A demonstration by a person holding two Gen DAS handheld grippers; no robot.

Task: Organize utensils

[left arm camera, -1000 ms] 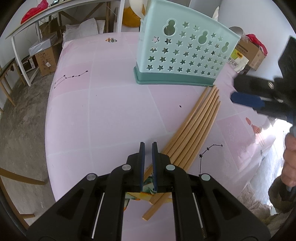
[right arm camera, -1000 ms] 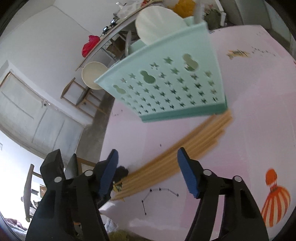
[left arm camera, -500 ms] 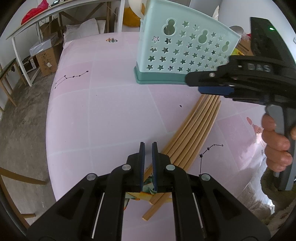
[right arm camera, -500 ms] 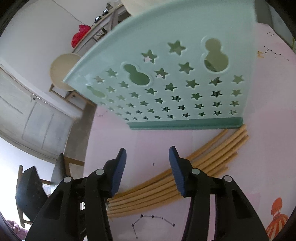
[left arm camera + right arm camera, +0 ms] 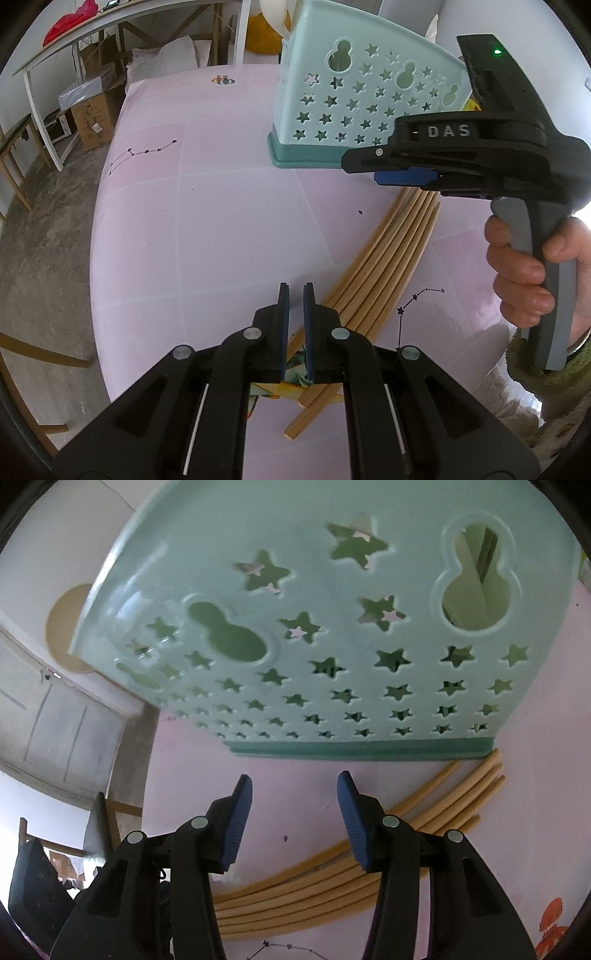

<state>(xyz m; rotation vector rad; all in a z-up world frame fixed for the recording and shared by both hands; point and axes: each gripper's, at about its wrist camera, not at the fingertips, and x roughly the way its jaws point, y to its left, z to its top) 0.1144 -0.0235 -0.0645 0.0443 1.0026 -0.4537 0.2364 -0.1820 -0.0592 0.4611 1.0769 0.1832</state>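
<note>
Pink tablecloth [image 5: 221,221] carries stiff, light, slippery chopsticks [image 5: 388,258] fanned from its near edge to the teal holder [image 5: 369,92]; your left gripper [image 5: 293,314] is pressed together, your right gripper [image 5: 293,812] is spread and empty, so pinch them mid-length.

Table cover [image 5: 229,206]: pink, printed constellations.
Cardboard box [image 5: 92,118]: on floor, under white bench [image 5: 122,18].
Red bag [image 5: 70,20]: lay on bench.

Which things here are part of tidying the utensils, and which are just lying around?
For the job: chopsticks, green utensil holder, right claw, open, above the chopsticks.
Just lying about: cardboard box, red bag, white pillow.
</note>
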